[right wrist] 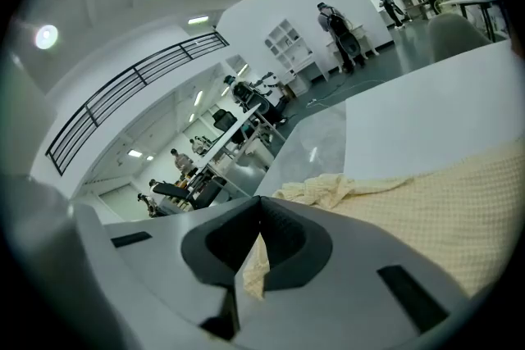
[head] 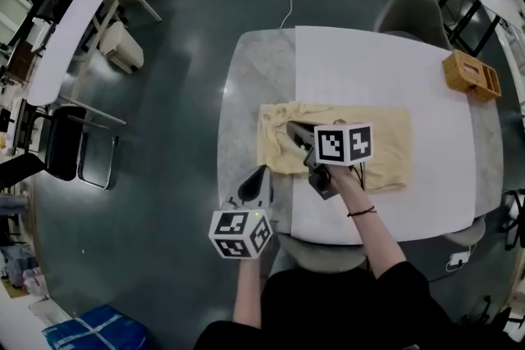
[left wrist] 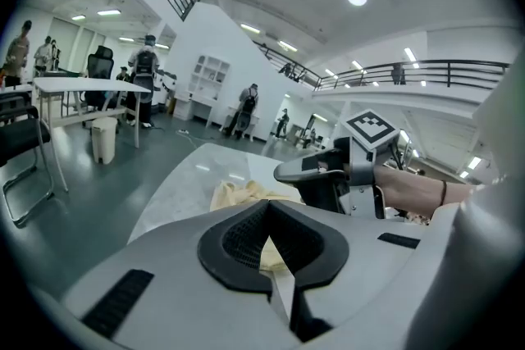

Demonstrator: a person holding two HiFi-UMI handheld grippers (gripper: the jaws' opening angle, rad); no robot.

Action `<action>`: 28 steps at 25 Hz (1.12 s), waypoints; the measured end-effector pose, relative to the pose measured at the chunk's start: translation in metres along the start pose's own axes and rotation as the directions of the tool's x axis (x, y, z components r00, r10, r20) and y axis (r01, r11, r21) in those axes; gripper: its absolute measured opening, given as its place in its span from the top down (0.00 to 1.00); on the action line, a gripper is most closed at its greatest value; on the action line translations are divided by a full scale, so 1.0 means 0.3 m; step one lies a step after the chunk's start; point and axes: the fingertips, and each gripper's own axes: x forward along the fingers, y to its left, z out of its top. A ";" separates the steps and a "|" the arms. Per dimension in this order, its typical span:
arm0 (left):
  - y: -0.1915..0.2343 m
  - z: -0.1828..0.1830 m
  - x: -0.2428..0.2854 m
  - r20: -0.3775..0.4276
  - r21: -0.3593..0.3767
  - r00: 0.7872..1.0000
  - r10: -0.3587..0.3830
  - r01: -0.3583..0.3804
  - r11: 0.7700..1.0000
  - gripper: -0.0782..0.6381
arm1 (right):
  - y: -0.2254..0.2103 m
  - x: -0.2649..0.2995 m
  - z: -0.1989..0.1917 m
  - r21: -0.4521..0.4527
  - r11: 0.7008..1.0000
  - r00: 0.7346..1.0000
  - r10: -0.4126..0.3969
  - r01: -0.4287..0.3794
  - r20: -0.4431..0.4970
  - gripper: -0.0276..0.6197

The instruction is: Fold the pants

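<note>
Slippage is looming as the chief risk. Both pairs of jaws are pinching only a thin fringe of cloth, so if one hand is lifting faster than the other, an edge could be sliding free and the fold could be landing crooked.

The right gripper (head: pixel 292 129) is biting on the left end of the pants (head: pixel 385 143). Its jaws are closed tight, with a flap of waffle-textured fabric hanging between them. The left gripper (head: pixel 261 176) is sitting at the near left corner of the garment with its jaws drawn together. A sliver of pale cloth is showing in the gap, so it appears to be holding that corner, though the bite looks slight.

A second hazard is the bunched left end. Pulled over as it is, it could be dragging into a lump instead of laying flat.

The pants are lying across the middle of the bench (head: pixel 262 70). Their left end is resting on the marbled top and the rest on the white sheet (head: pixel 369 61). They are pale yellow, mostly smooth toward the right, and rumpled and gathered at the left, where both grippers are working. A wooden box (head: pixel 472 75) is sitting well apart at the far right.
</note>
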 end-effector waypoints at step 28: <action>-0.461 0.023 0.296 -0.082 0.140 0.973 -0.215 0.225 0.964 0.87 | -0.580 -0.716 -0.022 0.098 0.947 0.931 -0.320 0.307 0.176 0.93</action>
